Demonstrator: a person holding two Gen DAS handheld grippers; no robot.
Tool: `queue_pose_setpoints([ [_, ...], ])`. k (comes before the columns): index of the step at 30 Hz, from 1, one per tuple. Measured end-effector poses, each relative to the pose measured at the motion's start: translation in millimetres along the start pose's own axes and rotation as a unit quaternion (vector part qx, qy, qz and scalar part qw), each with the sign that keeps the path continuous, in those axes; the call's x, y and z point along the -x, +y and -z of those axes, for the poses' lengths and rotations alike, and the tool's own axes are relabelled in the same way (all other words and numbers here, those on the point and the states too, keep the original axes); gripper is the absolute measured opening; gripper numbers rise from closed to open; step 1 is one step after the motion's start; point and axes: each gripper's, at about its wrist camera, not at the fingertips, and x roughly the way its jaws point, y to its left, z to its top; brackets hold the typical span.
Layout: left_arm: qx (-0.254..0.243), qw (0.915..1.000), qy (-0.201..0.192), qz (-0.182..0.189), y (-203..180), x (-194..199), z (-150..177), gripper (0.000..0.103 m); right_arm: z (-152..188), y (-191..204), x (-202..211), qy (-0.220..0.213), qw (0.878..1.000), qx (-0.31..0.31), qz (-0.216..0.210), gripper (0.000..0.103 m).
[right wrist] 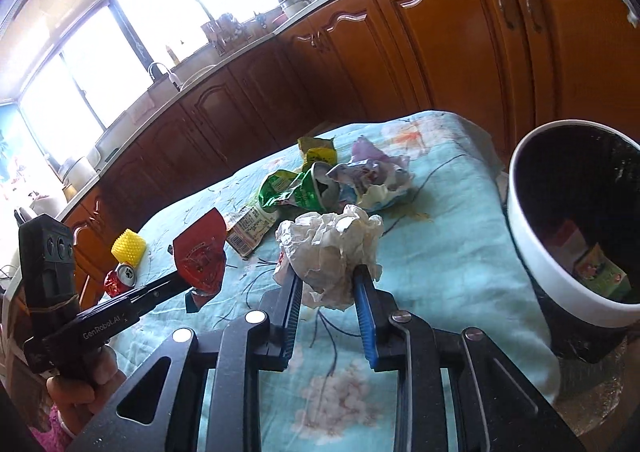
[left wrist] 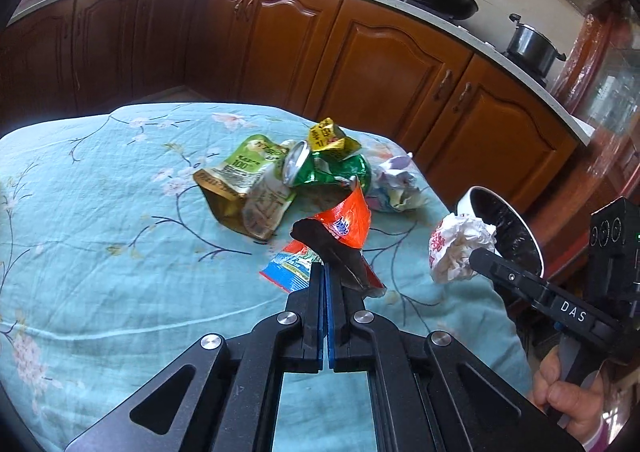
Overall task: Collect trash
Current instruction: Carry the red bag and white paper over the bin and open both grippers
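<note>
1. The left gripper [left wrist: 326,272] is fully closed, its fingers pinching a red snack wrapper [left wrist: 344,228] by one thin edge.
2. The right gripper [right wrist: 326,284] is part-closed on a crumpled paper ball [right wrist: 330,248], held between both fingers.
3. The bin [right wrist: 532,252] is seen at three o'clock of the ball; more trash [left wrist: 280,172] is left at twelve o'clock on the surface [left wrist: 100,212].
4. The wrapper could be lost through its slim pinch; the springy ball may slip short of the rim.

Bin [right wrist: 532,252] bottom beyond frame edge
</note>
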Motion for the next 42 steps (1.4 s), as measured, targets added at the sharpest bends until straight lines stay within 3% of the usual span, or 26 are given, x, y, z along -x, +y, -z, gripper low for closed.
queue_pose_setpoints([
  [22,-0.079,0.9944,0.017,0.068,-100,-45,-16,0.0,-3,-85,81,-0.062,0.994,-0.063,0.068,0.026],
  [42,-0.143,0.9844,0.038,0.095,-184,-106,-40,0.0,-22,-147,106,-0.082,0.984,-0.087,0.13,0.026],
])
